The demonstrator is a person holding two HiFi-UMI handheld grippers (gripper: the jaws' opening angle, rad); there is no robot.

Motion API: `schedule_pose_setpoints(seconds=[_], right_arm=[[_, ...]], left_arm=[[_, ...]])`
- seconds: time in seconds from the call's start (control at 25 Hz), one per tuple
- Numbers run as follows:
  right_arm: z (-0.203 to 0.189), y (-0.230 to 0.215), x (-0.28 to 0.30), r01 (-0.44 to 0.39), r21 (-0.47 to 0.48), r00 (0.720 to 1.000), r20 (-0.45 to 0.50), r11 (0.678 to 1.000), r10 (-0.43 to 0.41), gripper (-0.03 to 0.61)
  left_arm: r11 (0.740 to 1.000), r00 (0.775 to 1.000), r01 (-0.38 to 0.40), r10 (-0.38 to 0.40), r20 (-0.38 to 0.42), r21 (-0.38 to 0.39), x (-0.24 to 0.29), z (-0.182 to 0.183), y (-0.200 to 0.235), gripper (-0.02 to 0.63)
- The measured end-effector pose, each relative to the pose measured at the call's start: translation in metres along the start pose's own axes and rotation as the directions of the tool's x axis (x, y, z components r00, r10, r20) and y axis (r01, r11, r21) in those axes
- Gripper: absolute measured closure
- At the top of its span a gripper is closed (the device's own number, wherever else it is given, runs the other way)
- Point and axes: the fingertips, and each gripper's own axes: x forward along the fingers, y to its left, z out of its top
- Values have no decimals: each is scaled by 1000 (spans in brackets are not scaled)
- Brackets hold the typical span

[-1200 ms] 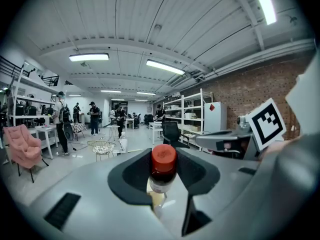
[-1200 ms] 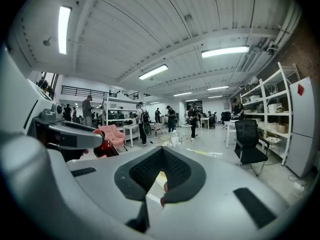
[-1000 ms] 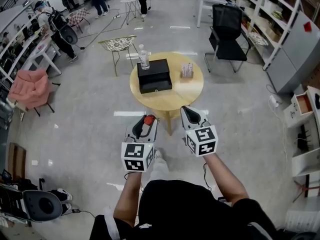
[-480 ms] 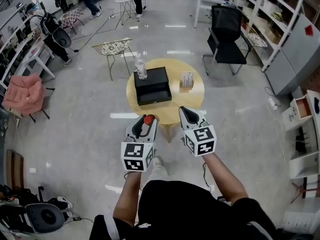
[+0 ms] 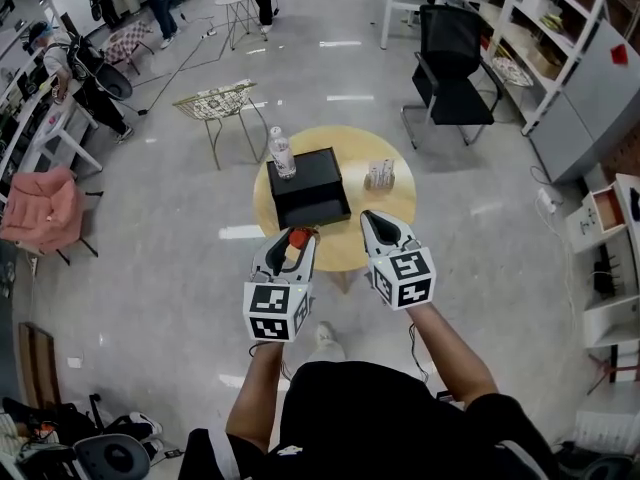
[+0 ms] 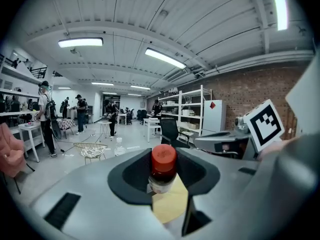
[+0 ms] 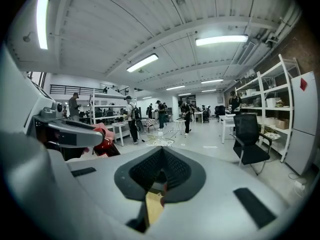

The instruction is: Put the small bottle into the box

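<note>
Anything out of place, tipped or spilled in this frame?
Nothing stands out. The small bottle sits upright in the left gripper; the box lies flat on the table and the water bottle stands upright.

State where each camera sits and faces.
Head view: on the person's head, steeply down at round light-wood table, black box; forearms, left gripper, right gripper show.
Left gripper view: on the left gripper, forward past jaws gripping small red-capped bottle.
Right gripper view: on the right gripper, forward over shut jaws.
Shared: both gripper views show the black office chair.

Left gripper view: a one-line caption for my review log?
Left gripper shut on the red-capped small bottle, shelves and a black chair beyond.
</note>
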Motion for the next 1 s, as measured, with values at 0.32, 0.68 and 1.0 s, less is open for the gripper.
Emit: schedule_pose_setpoints(seconds=[0.32, 0.68, 1.0], right_arm=[[4, -5, 55, 35, 21, 999, -23, 999, -35, 577], [0, 5, 107, 52, 35, 998, -44, 998, -50, 576], [-6, 5, 128, 76, 48, 996, -55, 996, -74, 575]], left_arm=[[999, 999, 44, -44, -26, -8, 36, 2, 44, 463], [997, 996, 69, -70, -47, -27, 61, -7, 90, 463], [995, 993, 100, -101, -63, -27, 76, -15, 108, 463]])
